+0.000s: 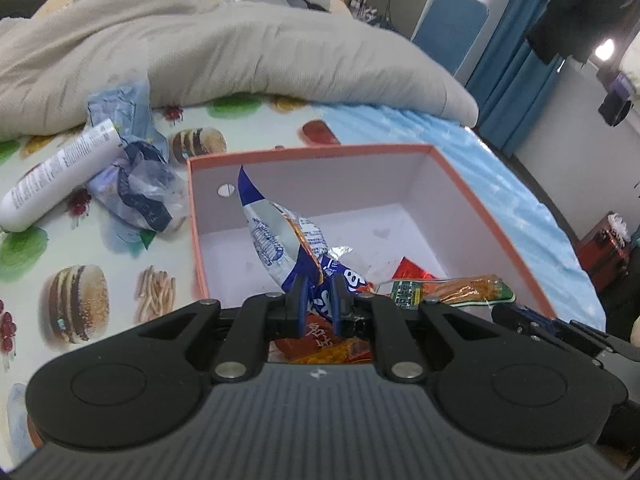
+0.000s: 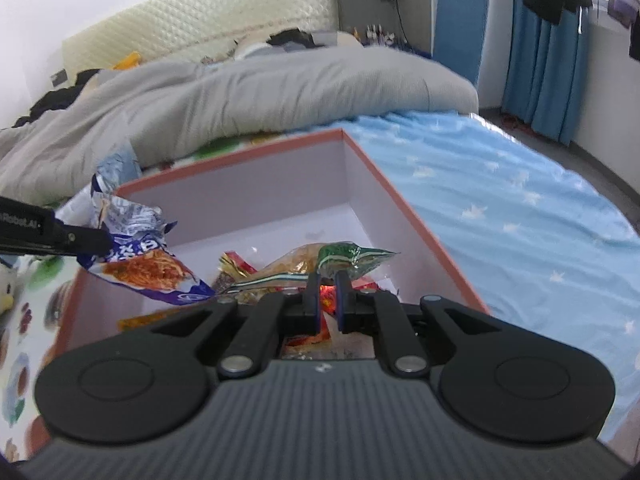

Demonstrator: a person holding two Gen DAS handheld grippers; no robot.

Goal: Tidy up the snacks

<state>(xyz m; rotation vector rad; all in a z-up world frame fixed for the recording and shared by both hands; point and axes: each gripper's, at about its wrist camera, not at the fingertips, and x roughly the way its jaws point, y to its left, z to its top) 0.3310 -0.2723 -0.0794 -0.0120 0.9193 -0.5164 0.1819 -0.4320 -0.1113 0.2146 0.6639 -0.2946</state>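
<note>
An orange-rimmed box point(image 1: 492, 216) with a white inside sits on the bed; it also shows in the right wrist view point(image 2: 404, 204). My left gripper point(image 1: 320, 284) is shut on a blue and white snack packet point(image 1: 280, 236) held over the box; the packet shows at the left in the right wrist view point(image 2: 148, 256). My right gripper point(image 2: 326, 280) is shut on a green and orange snack packet point(image 2: 320, 260), held inside the box; it also shows in the left wrist view point(image 1: 460, 290). Red and orange packets point(image 1: 412, 270) lie on the box floor.
A white tube point(image 1: 60, 176) and crumpled blue wrappers point(image 1: 136, 184) lie on the food-print mat point(image 1: 120, 288) left of the box. A grey duvet point(image 1: 240, 52) is heaped behind. A blue star sheet point(image 2: 520, 208) lies to the right, with the bed edge beyond.
</note>
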